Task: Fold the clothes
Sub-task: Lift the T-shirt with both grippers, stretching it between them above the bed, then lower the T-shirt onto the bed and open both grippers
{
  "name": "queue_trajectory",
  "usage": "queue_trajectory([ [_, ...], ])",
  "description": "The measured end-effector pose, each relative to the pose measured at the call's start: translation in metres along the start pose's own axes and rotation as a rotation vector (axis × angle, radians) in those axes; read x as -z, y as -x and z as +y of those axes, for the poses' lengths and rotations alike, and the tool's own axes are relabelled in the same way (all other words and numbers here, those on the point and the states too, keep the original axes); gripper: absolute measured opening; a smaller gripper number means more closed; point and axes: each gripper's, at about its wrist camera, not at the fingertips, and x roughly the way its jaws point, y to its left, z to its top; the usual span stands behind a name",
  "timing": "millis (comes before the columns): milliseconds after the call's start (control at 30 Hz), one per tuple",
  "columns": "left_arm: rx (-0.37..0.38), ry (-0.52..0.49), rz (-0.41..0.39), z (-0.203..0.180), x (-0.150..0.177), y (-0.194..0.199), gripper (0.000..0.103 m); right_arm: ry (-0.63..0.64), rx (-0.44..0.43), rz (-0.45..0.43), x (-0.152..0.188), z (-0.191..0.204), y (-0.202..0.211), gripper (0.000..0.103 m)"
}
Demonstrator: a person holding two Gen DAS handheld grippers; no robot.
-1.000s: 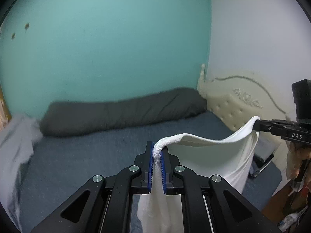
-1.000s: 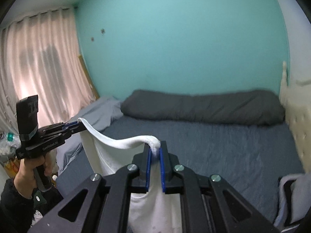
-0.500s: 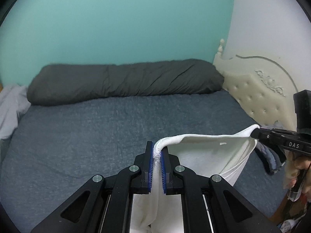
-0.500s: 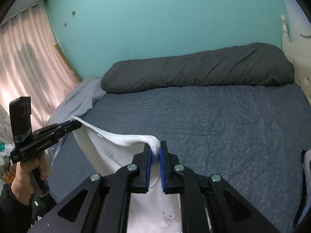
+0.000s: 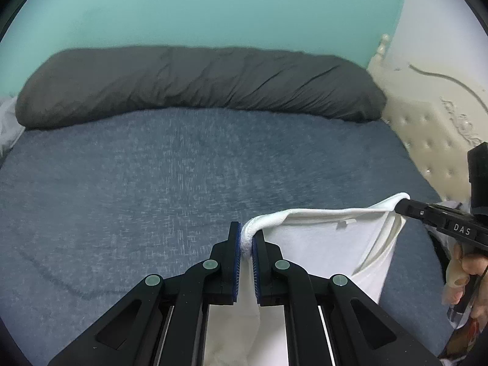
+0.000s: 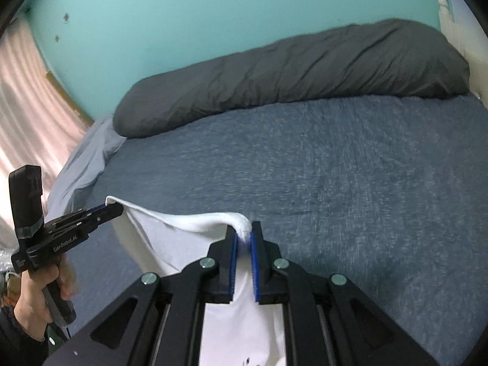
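Note:
A white T-shirt (image 5: 329,244) hangs in the air between my two grippers, held up by its shoulders above the blue bed (image 5: 152,183). My left gripper (image 5: 246,241) is shut on one bunched shoulder of the shirt. My right gripper (image 6: 243,238) is shut on the other shoulder. In the left wrist view the right gripper (image 5: 399,206) pinches the far corner at the right edge. In the right wrist view the left gripper (image 6: 114,210) pinches the corner at the left. The neckline sags between them and the shirt (image 6: 170,244) body hangs down out of sight.
A long dark grey pillow (image 5: 195,85) lies along the far side of the bed against the teal wall. A cream tufted headboard (image 5: 433,140) is at the right. Light grey cloth (image 6: 82,164) lies at the bed's left edge beside pink curtains (image 6: 27,91).
Both grippers have tilted down toward the bed and moved forward with the shirt. The bed surface now fills most of both views and the shirt hangs lower.

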Motion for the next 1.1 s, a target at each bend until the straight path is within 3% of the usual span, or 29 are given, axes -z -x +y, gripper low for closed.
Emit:
queue_trajectory([
  [200,-0.012,0.015,0.066,0.018,-0.004,-0.071,0.007,0.007,0.053,0.062,-0.016,-0.027,-0.076,0.007],
  [433,0.005,0.074,0.161,0.04,0.002,-0.15,0.007,-0.029,0.077,0.139,-0.004,-0.059,-0.158,0.007],
  [733,0.01,0.165,0.24,0.066,0.025,-0.202,0.008,-0.105,0.065,0.175,0.008,-0.086,-0.211,0.007],
  [867,0.034,0.18,0.259,0.069,0.031,-0.212,0.009,-0.133,-0.017,0.198,0.012,-0.093,-0.221,0.01],
  [933,0.041,0.191,0.264,0.07,0.033,-0.213,0.014,-0.137,-0.026,0.193,0.012,-0.093,-0.221,0.011],
  [967,0.049,0.203,0.271,0.071,0.033,-0.212,0.03,-0.145,-0.028,0.194,0.012,-0.094,-0.22,0.011],
  [1000,0.057,0.215,0.277,0.072,0.034,-0.211,0.054,-0.155,-0.031,0.197,0.013,-0.095,-0.22,0.013],
  [1033,0.063,0.222,0.279,0.073,0.034,-0.208,0.06,-0.172,-0.037,0.202,0.013,-0.097,-0.218,0.017],
  [1067,0.064,0.219,0.269,0.073,0.033,-0.202,0.06,-0.189,-0.043,0.208,0.013,-0.099,-0.217,0.031],
  [1100,0.065,0.217,0.26,0.073,0.033,-0.195,0.061,-0.206,-0.049,0.213,0.014,-0.101,-0.216,0.037],
])
